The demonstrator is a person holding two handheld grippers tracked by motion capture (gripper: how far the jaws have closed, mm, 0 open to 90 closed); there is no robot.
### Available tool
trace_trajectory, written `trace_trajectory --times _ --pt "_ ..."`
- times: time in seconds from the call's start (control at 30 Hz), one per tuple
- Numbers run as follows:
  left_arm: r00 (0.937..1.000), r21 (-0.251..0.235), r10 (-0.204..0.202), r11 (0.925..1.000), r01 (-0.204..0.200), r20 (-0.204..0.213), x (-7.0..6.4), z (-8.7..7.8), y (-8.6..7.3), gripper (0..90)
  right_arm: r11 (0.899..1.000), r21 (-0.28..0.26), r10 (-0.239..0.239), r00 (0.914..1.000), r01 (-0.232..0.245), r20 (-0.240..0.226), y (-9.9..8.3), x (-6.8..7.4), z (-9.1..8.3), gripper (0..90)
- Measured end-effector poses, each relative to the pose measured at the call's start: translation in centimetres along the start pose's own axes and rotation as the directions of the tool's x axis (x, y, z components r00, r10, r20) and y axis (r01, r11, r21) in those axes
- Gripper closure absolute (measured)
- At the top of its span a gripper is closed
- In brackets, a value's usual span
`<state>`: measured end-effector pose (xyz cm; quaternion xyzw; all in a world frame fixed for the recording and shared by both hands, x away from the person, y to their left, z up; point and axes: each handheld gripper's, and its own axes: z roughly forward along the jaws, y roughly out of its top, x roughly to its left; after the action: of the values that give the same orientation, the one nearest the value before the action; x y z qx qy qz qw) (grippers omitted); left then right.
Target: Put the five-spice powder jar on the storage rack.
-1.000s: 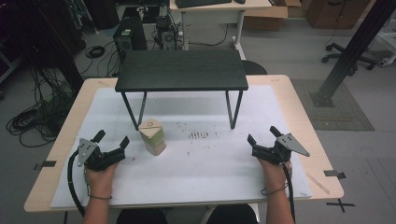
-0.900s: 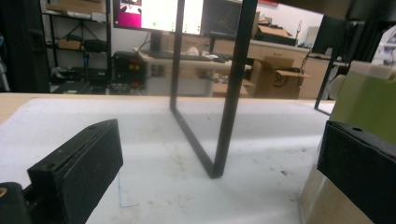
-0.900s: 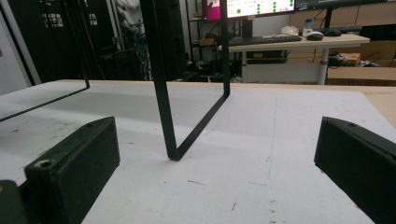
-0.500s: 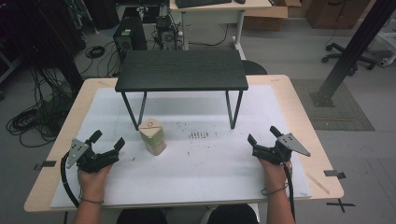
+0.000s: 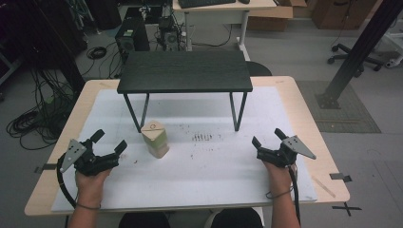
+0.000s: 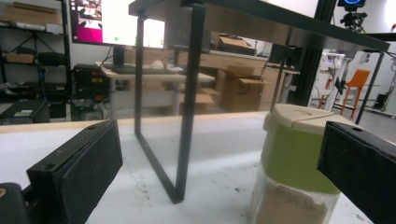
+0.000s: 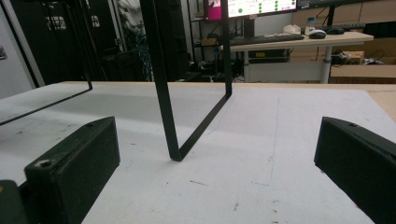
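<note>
White paper covers the wooden counter [image 5: 304, 102], with cables, computer towers and a desk on the grey floor beyond it. On the paper stands a small black shelf table [image 5: 185, 71] on thin metal legs, ahead of both tongs and between them. The left tongs [image 5: 109, 142] rest low on the counter in the person's left hand [image 5: 90, 183], jaws spread wide apart and holding nothing. Just ahead and to the right of these tongs stands a jar [image 5: 155, 138] with a pale lid, a green band and a sandy filling in its clear lower part; it sits upright near the shelf table's left leg frame. In the left gripper view the jar [image 6: 294, 168] stands beyond the right jaw, close to it but not between the jaws, and the leg frame [image 6: 187, 107] rises ahead between them. The right tongs [image 5: 267, 138] rest at the far side of the counter, well apart from the jar, jaws also wide apart and empty, pointing toward the shelf table's right leg frame [image 7: 163, 93].
</note>
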<state>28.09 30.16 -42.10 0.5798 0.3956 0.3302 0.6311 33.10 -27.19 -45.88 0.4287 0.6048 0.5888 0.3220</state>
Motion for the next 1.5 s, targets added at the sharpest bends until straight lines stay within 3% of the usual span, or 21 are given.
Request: trace_trajectory --times 0.23,0.67,0.9,1.03,1.17,1.23,1.5 --pt "0.9991 0.011 0.028 0.9995 -0.028 0.031 -0.6 0.1 0.9 0.2 1.0 0.0 -0.004 1.0 0.004 -0.003 0.0 0.0 0.0 0.0" --pt "0.9953 0.033 0.048 0.9982 -0.051 0.084 -1.6 0.5 1.7 0.2 1.0 -0.001 -0.003 1.0 0.003 -0.004 0.0 0.0 0.0 0.0" --pt "0.9925 0.068 0.048 0.9961 -0.055 0.113 -2.1 0.9 1.9 0.2 1.0 -0.001 -0.002 1.0 0.002 -0.004 0.0 0.0 0.0 0.0" --pt "0.9882 0.105 0.08 0.9901 -0.094 0.131 -2.7 1.4 2.0 0.2 1.0 -0.002 -0.002 1.0 0.002 -0.004 0.0 0.0 0.0 0.0" --pt "0.9865 0.127 0.086 0.9865 -0.104 0.139 -3.1 1.7 1.8 0.3 1.0 -0.001 -0.001 1.0 0.001 -0.005 0.0 0.0 0.0 0.0" --pt "0.9846 0.149 0.103 0.981 -0.124 0.142 -3.4 2.0 1.8 0.3 1.0 -0.001 -0.001 1.0 0.001 -0.005 0.0 0.0 0.0 0.0" --pt "0.9816 0.195 0.116 0.9701 -0.145 0.151 -3.7 2.7 1.8 0.4 1.0 -0.003 0.002 1.0 -0.002 -0.008 0.0 0.0 0.0 0.0"
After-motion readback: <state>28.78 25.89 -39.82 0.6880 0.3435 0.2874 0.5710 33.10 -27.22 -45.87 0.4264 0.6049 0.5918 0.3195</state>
